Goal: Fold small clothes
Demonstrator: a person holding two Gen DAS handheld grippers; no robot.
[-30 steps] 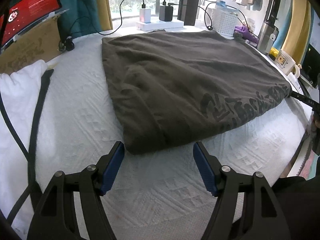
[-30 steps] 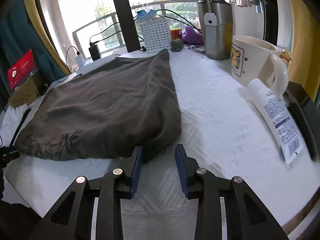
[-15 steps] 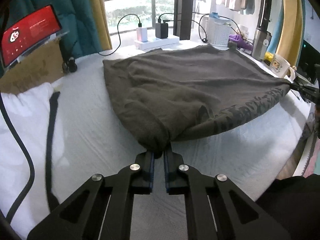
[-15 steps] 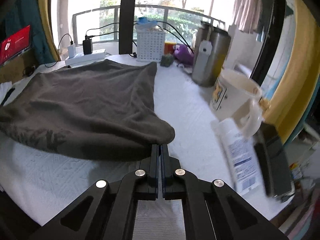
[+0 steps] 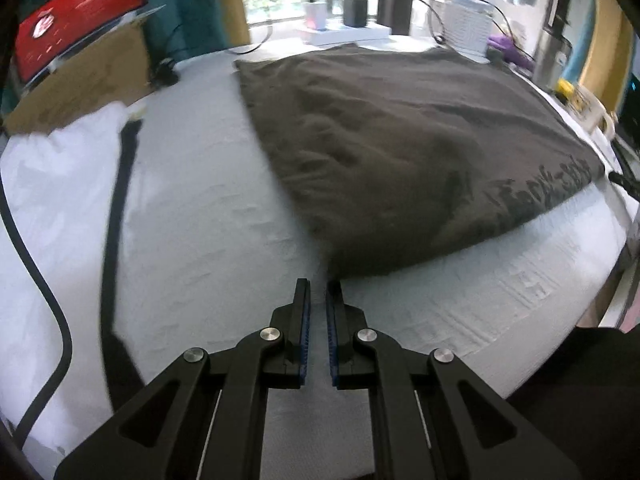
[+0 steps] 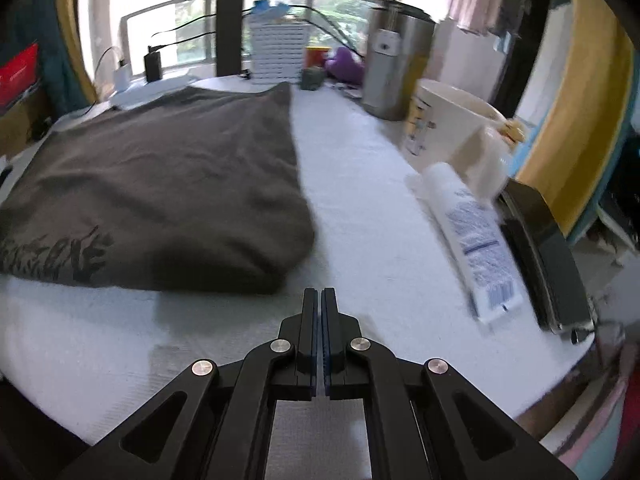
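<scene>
Right now a dark brownish-grey garment (image 5: 400, 148) is lying spread across the white textured cover of the bench (image 5: 208, 216), taking up most of its middle. It is looking like a folded tee: roughly square, soft and slightly puffed, with low wrinkles running across the top. Along its near edge a band of darker printed lettering (image 5: 548, 192) is showing, tone on tone with the cloth. The near corners are rounded and thick, as if several layers are lying one on another.

The left gripper (image 5: 318, 292) is hovering just short of the garment's near left corner; its blue-padded fingers (image 5: 304, 320) are drawn almost together with only a narrow slit between them, and nothing is sitting in that slit. The right gripper (image 6: 320, 300) is hanging just off the near right corner (image 6: 280, 264), its fingers pressed flat against each other, also pinching nothing. Both corners are resting on the cover, apart from the fingertips.

To the right of the garment a white tube (image 6: 468, 236) is lying on the bench beside a cream mug (image 6: 456, 128), with a steel tumbler (image 6: 396, 64) standing farther back. At the far edge a white slatted basket (image 6: 280, 52) and chargers (image 5: 336, 12) are sitting by the window. On the left, a white cloth (image 5: 56, 184) with a black strap (image 5: 116, 216) is lying apart from the garment.
</scene>
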